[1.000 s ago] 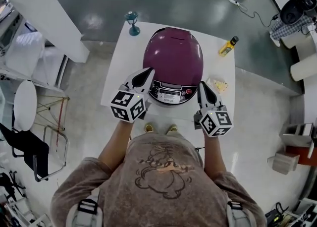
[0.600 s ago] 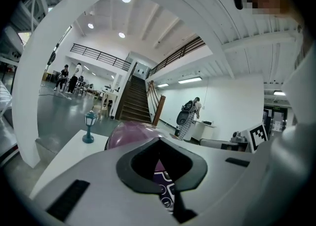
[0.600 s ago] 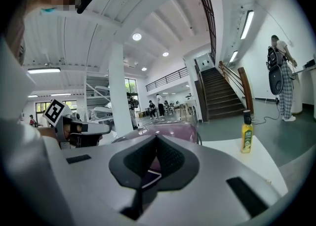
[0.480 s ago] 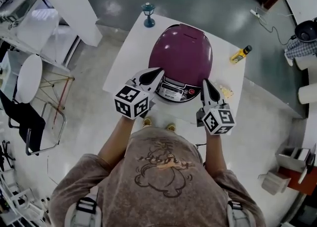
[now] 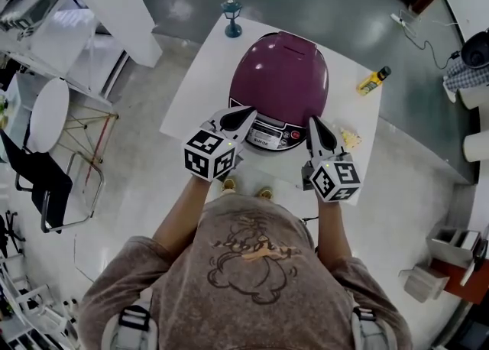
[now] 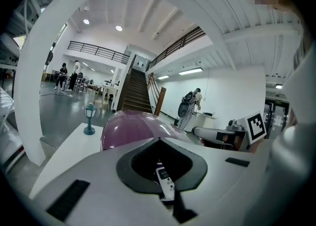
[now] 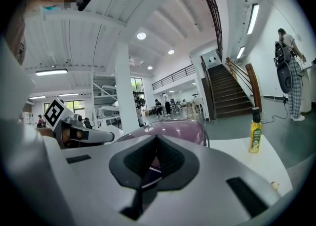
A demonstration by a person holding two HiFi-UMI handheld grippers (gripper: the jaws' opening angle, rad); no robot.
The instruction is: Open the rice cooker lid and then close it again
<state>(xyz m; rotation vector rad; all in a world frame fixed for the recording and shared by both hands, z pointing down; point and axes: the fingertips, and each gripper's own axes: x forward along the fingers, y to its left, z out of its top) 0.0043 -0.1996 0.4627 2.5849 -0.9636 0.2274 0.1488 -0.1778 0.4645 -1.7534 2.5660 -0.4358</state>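
The purple rice cooker [image 5: 280, 77] stands on the white table [image 5: 200, 85] with its lid down and its control panel [image 5: 272, 136] facing me. My left gripper [image 5: 246, 115] is shut and empty, its tip at the left front corner of the cooker beside the panel. Just off the cooker's right front is my right gripper [image 5: 312, 122], also shut and empty. In the left gripper view the cooker's dome [image 6: 129, 125] rises just beyond the left gripper [image 6: 159, 140]. In the right gripper view the lid [image 7: 178, 129] lies past the right gripper [image 7: 157, 136].
A small teal lantern [image 5: 231, 18] stands at the table's far left corner. A yellow bottle [image 5: 373, 79] lies near the far right edge, and a yellowish packet [image 5: 351, 140] sits right of the cooker. A chair [image 5: 42, 123] stands on the floor to the left.
My left gripper has moved in and down towards the cooker's front left, nearer the panel. The right gripper has stayed almost where it was. Both have stayed shut.
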